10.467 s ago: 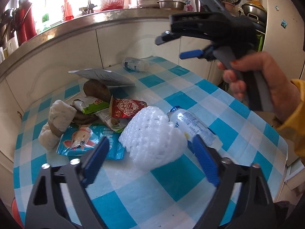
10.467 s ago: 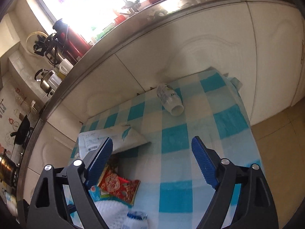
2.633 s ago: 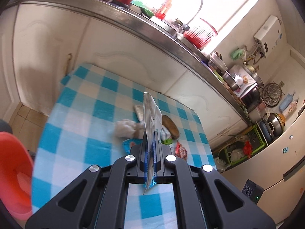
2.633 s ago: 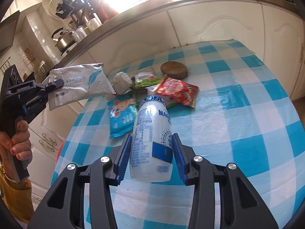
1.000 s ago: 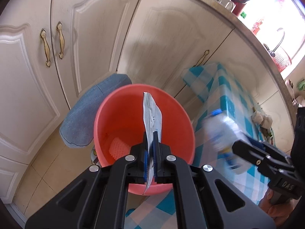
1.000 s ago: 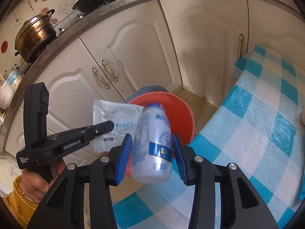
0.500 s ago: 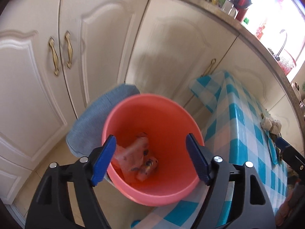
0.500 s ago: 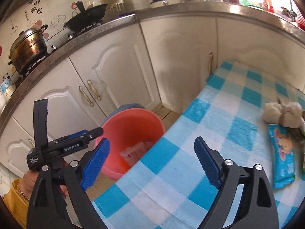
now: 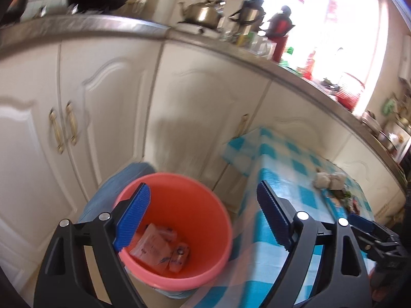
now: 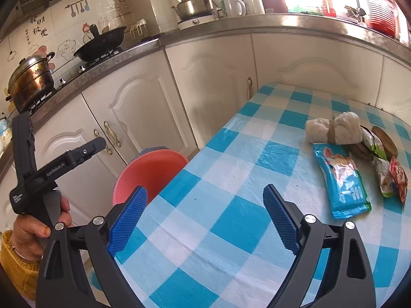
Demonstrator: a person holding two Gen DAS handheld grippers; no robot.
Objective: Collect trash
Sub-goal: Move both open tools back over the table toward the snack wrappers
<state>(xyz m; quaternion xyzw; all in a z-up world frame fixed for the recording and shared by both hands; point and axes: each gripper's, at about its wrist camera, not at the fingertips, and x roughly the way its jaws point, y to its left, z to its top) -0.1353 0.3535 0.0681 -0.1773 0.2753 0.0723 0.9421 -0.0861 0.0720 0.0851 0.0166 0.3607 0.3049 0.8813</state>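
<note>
Wrappers [image 10: 343, 179] on table: 3 | bucket [image 9: 205, 195]: 1 | wad [image 10: 334, 128]: 1

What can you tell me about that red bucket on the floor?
The red bucket looks like smooth, round plastic, standing upright and open-topped on the floor beside the checked table, in front of white cupboards. A few crumpled wrappers lie at its bottom. Something blue-grey sits right behind it. Nothing grips it.

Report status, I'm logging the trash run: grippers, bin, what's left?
Left gripper and right gripper opening, nothing between jaws. Round red plastic bucket holds wrappers. Blue snack packet remains on checked tablecloth. Path clear.
</note>
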